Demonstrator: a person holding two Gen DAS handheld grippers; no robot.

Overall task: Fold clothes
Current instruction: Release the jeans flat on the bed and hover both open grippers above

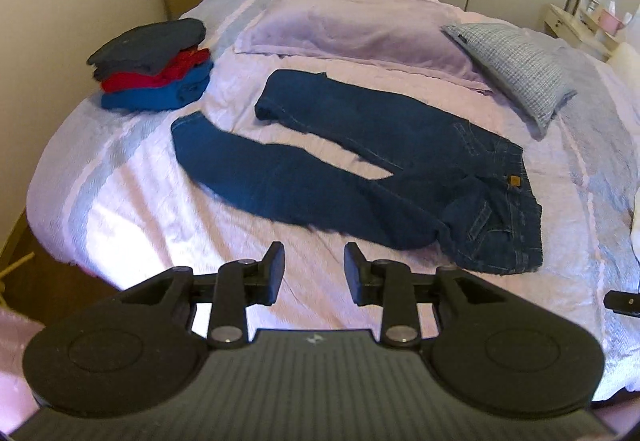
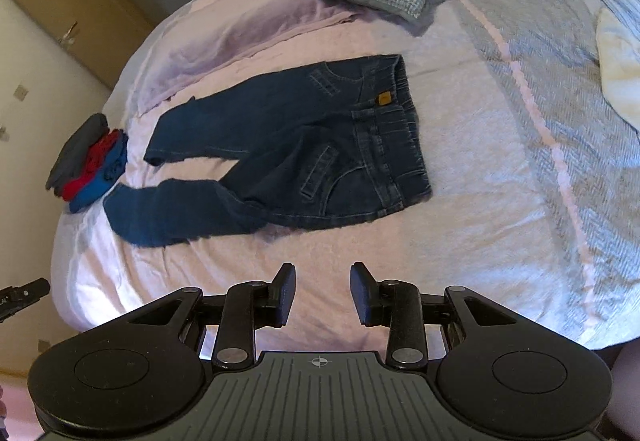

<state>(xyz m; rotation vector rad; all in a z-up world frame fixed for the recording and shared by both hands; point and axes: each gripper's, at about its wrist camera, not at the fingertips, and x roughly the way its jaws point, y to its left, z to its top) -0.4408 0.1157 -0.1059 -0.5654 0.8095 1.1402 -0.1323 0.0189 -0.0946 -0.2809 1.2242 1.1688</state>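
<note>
**Jeans spread flat, both grippers empty above near edge of bed**

While the jeans (image 1: 360,169) lie unfolded on the bed (image 1: 132,209), legs splayed apart toward the stack and waistband toward the checked pillow (image 1: 516,65), both tools hang back over the bare bedspread. The left gripper (image 1: 314,267) has its jaws apart with nothing between them, just short of the lower leg; the right gripper (image 2: 323,291) is likewise spread and empty, short of the seat and waistband. That split looks deliberate: one tool per end of the garment, so each can pinch an edge. Back pockets and leather patch (image 2: 385,99) face up, so the jeans lie front-down. At the far left corner sits a stack of folded clothes (image 1: 154,67), grey on red on blue, kept clear of the working area, likely as the pile for finished items. The near leg's cuff looks slightly rumpled, though motion blur makes that uncertain.
</note>
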